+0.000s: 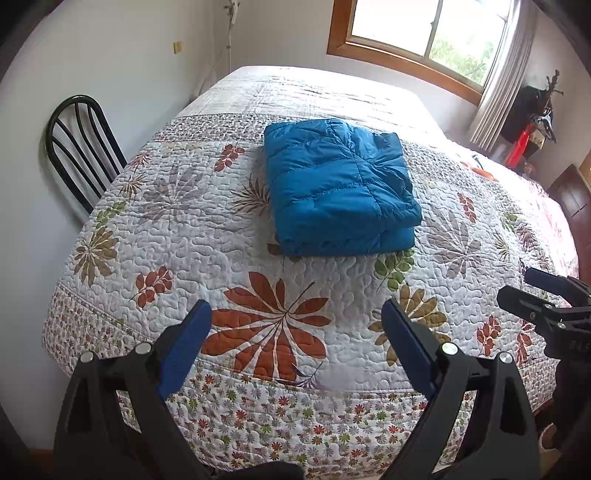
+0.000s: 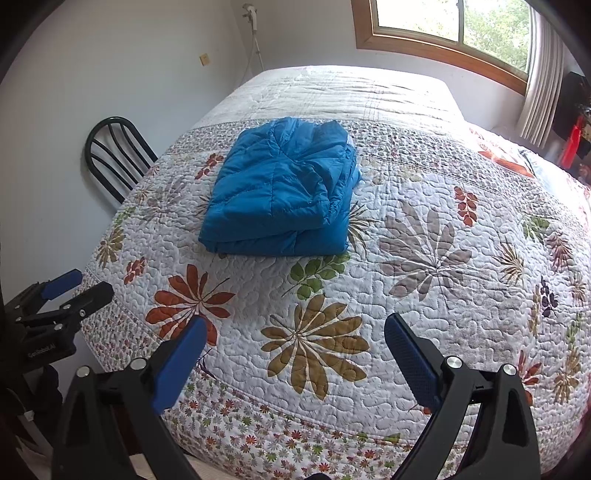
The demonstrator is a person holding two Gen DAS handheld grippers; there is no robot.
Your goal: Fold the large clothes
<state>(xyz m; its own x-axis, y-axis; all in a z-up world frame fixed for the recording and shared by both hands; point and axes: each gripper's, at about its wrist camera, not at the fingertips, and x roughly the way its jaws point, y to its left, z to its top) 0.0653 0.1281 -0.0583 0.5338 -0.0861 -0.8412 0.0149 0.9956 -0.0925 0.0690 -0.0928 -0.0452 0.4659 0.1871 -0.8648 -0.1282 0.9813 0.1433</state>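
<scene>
A blue quilted puffer jacket lies folded into a thick rectangle on the flower-patterned bedspread, near the middle of the bed. My left gripper hovers open above the bed's near edge, well short of the jacket, with nothing between its blue pads. My right gripper is open too, empty, and held back over the near edge. Each gripper shows in the other's view: the right gripper at the right border, the left gripper at the left border.
A black metal chair stands against the white wall left of the bed. A wood-framed window with a curtain is behind the bed. Dark and red items and a wooden cabinet sit at the far right.
</scene>
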